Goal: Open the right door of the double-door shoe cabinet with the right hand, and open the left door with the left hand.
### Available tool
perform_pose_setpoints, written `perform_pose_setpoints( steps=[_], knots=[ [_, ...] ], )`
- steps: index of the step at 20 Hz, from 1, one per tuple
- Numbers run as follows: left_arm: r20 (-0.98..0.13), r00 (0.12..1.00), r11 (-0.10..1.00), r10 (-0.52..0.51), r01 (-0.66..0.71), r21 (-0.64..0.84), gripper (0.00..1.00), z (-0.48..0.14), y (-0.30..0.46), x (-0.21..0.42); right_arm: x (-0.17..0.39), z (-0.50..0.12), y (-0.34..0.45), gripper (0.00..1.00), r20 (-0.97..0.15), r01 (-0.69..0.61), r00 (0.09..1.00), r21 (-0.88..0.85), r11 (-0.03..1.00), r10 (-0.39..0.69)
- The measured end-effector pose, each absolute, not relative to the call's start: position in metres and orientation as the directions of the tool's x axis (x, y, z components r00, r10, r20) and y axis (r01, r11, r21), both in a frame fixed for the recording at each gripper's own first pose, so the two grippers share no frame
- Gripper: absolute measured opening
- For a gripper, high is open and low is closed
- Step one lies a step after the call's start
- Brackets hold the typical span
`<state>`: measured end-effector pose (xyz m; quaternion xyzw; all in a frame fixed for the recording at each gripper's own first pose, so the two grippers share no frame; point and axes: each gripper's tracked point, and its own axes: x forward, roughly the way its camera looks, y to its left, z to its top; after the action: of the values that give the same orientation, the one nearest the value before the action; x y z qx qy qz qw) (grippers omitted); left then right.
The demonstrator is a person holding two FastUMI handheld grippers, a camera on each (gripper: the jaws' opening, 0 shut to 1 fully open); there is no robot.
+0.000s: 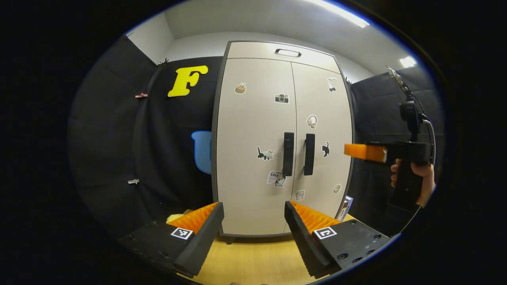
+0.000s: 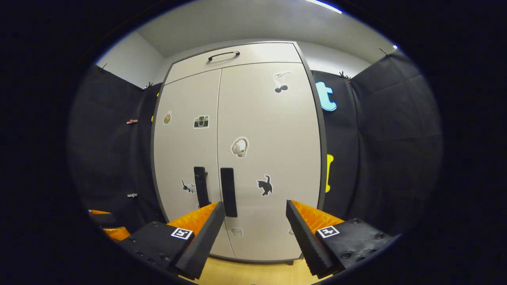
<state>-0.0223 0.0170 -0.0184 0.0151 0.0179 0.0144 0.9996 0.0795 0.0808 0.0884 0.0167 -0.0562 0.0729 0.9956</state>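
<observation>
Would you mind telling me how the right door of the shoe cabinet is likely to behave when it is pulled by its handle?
The right door looks like a flat rigid panel, so it should probably swing stiffly rather than flex. Its tall bar handle sits at the inner edge, likely giving easy leverage. The tall cabinet might rock if yanked.

The shoe cabinet (image 1: pixel 253 190) is showing smooth, matt door panels, like laminated board, with a faint sheen near the top where the ceiling light is falling. Its two door handles (image 1: pixel 288 154) are looking like matt plastic or coated metal; which one cannot be told. Flat paper-like stickers (image 2: pixel 239 147) are lying on the doors. The surface (image 1: pixel 253 257) under the cabinet is looking like smooth wood grain. The booth wall (image 2: pixel 388 138) is hanging as matt, slightly creased cloth.
</observation>
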Motion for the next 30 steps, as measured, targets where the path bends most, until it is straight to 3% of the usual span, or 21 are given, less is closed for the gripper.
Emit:
perform_pose_setpoints(
  steps=[8, 19, 20, 22, 24, 25, 26, 30],
  knots=[
    [-0.064, 0.994, 0.996, 0.090, -0.090, -0.001, 0.95, -0.033, 0.039, -0.034, 0.146, 0.108, 0.120, 0.97, 0.112, -0.156, 0.982, 0.015, 0.988, 0.153],
    [-0.106, 0.983, 0.989, 0.147, -0.148, -0.009, 0.95, -0.047, 0.064, -0.041, 0.210, 0.053, 0.144, 0.96, -0.050, -0.106, 0.993, 0.027, 0.994, 0.107],
    [-0.106, 0.983, 0.989, 0.149, -0.151, -0.006, 0.95, -0.047, 0.066, -0.041, 0.213, 0.054, 0.140, 0.93, -0.042, -0.082, 0.996, 0.030, 0.996, 0.083],
    [-0.109, 0.983, 0.989, 0.146, -0.148, -0.010, 0.95, -0.049, 0.068, -0.041, 0.213, 0.054, 0.143, 0.77, -0.039, -0.078, 0.996, 0.035, 0.996, 0.079],
    [-0.112, 0.983, 0.989, 0.144, -0.147, -0.015, 0.95, -0.050, 0.069, -0.043, 0.213, 0.053, 0.156, 0.69, -0.046, -0.120, 0.991, 0.048, 0.992, 0.122],
    [-0.114, 0.983, 0.989, 0.143, -0.146, -0.015, 0.95, -0.050, 0.069, -0.043, 0.212, 0.051, 0.158, 0.50, -0.054, -0.116, 0.991, 0.048, 0.992, 0.119],
    [-0.114, 0.983, 0.989, 0.142, -0.144, -0.015, 0.95, -0.050, 0.070, -0.044, 0.214, 0.047, 0.157, 0.38, -0.065, -0.118, 0.991, 0.041, 0.992, 0.120],
    [-0.112, 0.984, 0.990, 0.137, -0.139, -0.008, 0.95, -0.050, 0.072, -0.052, 0.212, 0.049, 0.158, 0.36, -0.047, -0.152, 0.987, 0.049, 0.987, 0.154]
  ],
)
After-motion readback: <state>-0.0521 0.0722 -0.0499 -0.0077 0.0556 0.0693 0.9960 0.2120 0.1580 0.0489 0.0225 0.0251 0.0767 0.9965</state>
